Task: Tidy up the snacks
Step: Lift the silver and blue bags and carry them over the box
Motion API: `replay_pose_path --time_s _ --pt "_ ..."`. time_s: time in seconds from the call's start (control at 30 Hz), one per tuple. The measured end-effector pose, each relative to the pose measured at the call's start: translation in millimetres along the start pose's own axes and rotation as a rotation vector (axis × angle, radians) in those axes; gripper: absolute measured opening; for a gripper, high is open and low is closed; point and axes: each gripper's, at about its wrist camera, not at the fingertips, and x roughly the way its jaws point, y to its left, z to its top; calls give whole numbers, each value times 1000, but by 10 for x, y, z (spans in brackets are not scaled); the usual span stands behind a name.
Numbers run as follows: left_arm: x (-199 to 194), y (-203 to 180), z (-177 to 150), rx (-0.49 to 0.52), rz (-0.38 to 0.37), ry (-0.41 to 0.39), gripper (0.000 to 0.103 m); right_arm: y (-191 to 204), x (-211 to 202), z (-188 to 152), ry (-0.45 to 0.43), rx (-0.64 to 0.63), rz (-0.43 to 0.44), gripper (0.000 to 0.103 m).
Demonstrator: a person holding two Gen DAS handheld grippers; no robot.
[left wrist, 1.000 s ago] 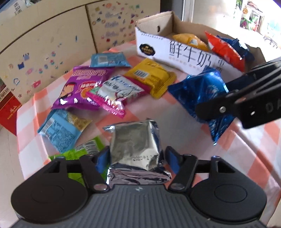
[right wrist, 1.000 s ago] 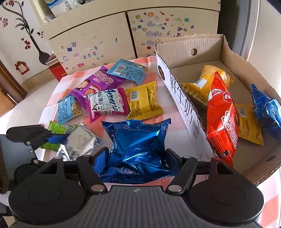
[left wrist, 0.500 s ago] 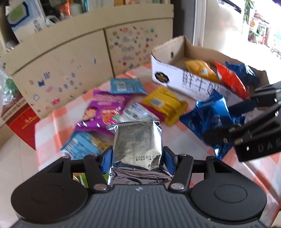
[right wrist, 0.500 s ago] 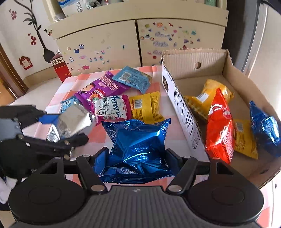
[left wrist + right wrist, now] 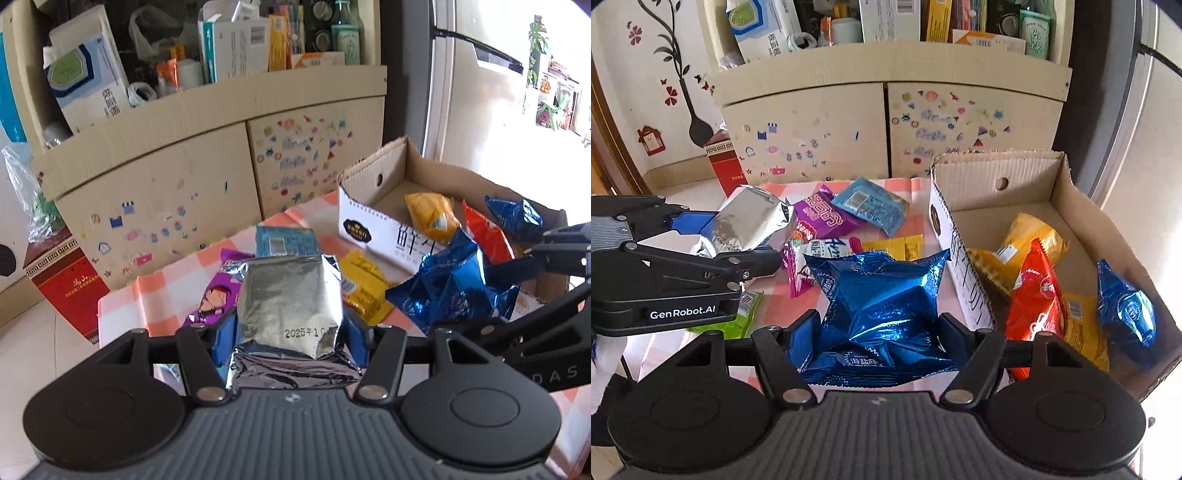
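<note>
1. The left gripper is clamped on a silver foil packet, its blue pads pressing both sides; the packet is held in the air above the checked tablecloth.
2. The right gripper is closed on a puffy blue snack bag, pads squeezing its lower edges; the bag hangs just beside the white printed wall of the cardboard box, outside it.
3. In the right wrist view the left gripper shows at the left with the silver packet between its fingers.
4. Inside the box lie an orange-yellow bag, a red bag, a flat yellow packet and a second blue bag.
5. On the cloth beyond the held bags lie a purple packet, a light-blue packet, a pink-edged white packet, a yellow packet and a green packet.
6. Behind the table stands a beige cabinet covered in small stickers, its top crowded with boxes and bottles.
</note>
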Motion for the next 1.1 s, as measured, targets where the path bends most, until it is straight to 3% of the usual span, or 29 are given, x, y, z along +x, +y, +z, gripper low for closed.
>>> replay_pose_path --time_s 0.77,1.1 --pt "-17 -205 275 -40 -2 -77 58 -100 -197 111 -91 -24 -53 76" --pt "56 -260 441 -97 -14 -96 58 -579 -435 278 -168 70 -103 76"
